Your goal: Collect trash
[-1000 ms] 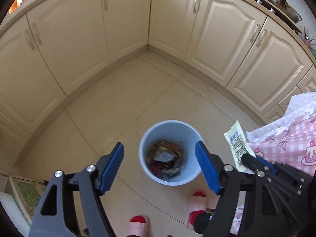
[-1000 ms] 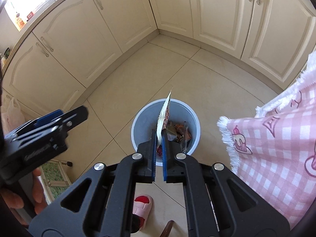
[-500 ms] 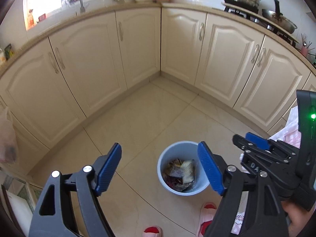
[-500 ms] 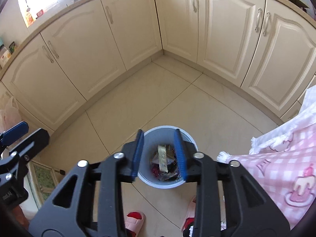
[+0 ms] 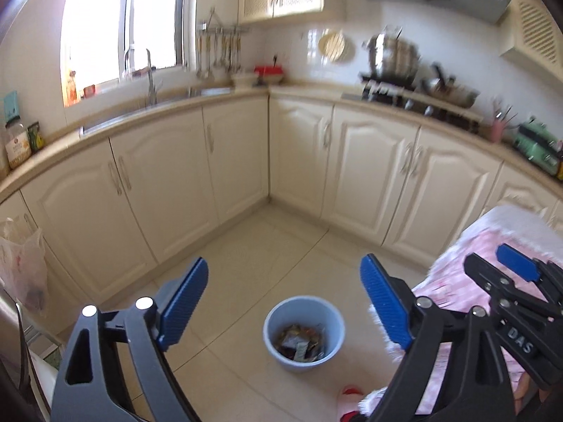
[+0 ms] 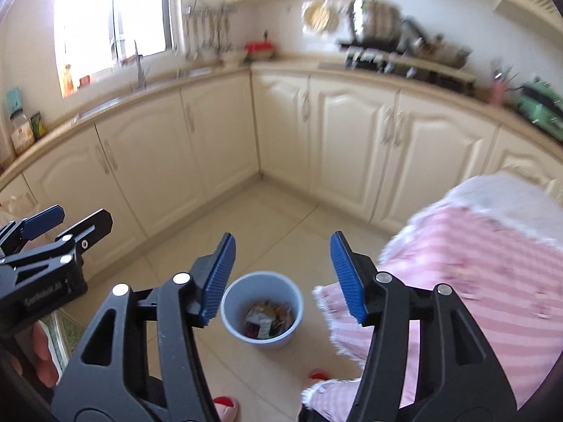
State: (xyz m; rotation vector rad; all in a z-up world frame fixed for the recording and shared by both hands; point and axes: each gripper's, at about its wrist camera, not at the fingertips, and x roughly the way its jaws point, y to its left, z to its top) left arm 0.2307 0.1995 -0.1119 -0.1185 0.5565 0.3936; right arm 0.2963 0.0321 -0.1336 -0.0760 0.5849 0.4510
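Observation:
A light blue trash bin [image 5: 304,332] stands on the tiled floor, holding several crumpled wrappers [image 5: 299,340]. The same bin [image 6: 262,307] and its wrappers [image 6: 267,320] appear low in the right wrist view. My left gripper [image 5: 283,302] hangs well above the bin, its jaws opening wide with nothing between them. My right gripper [image 6: 281,276] is also high above the bin, its jaws opening and empty. Each gripper shows at the edge of the other's view: the right gripper [image 5: 506,270] and the left gripper [image 6: 63,221].
Cream cabinets [image 5: 232,161] wrap the corner under a counter with a sink [image 5: 151,102] and stove pots [image 5: 390,59]. A pink checked tablecloth [image 6: 457,267] hangs at right. A plastic bag [image 5: 21,267] hangs at left. Slippered feet [image 6: 225,404] stand near the bin.
The right gripper let go of the wrapper, which dropped into the bin, and its jaws spread apart. Both grippers rose and tilted up, so the bin looks smaller and the counter came into view.

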